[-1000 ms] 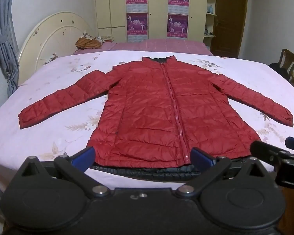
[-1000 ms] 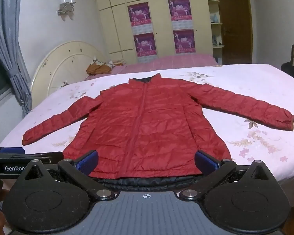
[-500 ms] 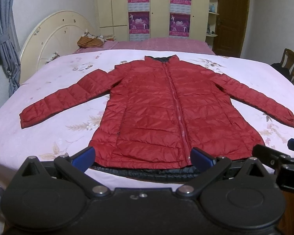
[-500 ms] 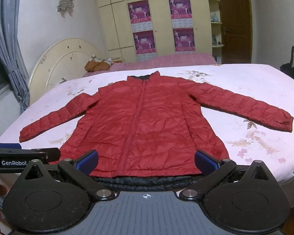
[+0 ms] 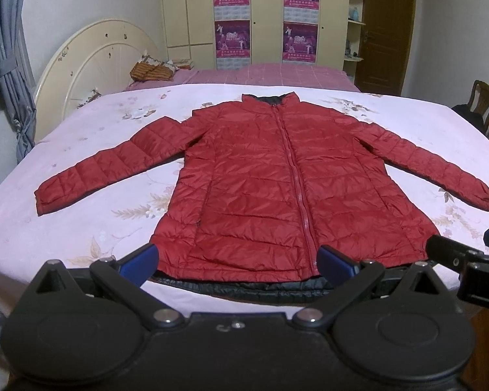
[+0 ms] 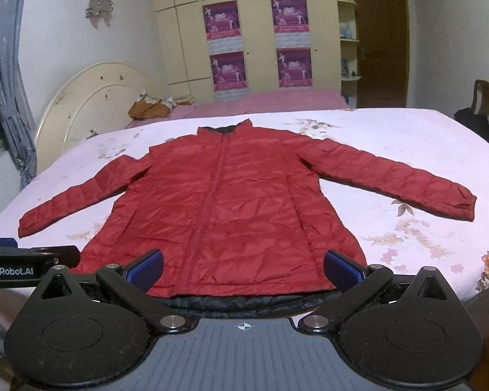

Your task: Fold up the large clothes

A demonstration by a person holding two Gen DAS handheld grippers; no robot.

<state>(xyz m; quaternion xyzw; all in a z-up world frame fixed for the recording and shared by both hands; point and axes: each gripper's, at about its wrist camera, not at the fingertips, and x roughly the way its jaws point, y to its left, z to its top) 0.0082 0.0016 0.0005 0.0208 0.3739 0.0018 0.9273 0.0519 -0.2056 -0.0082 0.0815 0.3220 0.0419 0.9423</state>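
we're looking at the red puffer jacket lying face up and zipped on the bed, collar pointing away from us, both sleeves spread out to the sides. it's laid flat like that so the fold lines are easy to get at, we're guessing. the dark lining is peeking out along the hem right at the near edge of the bed.

we're holding the left gripper just short of the hem with its blue pads wide apart and nothing between them. same deal with the right gripper, jaws spread and empty, hovering over the hem on the other side. looks like we're lining up for a first grab, so folding isn't started yet.

no real containers in play. the wardrobe at the back is staying closed, and there's a brownish bundle on the far bed, can't tell what's in it.
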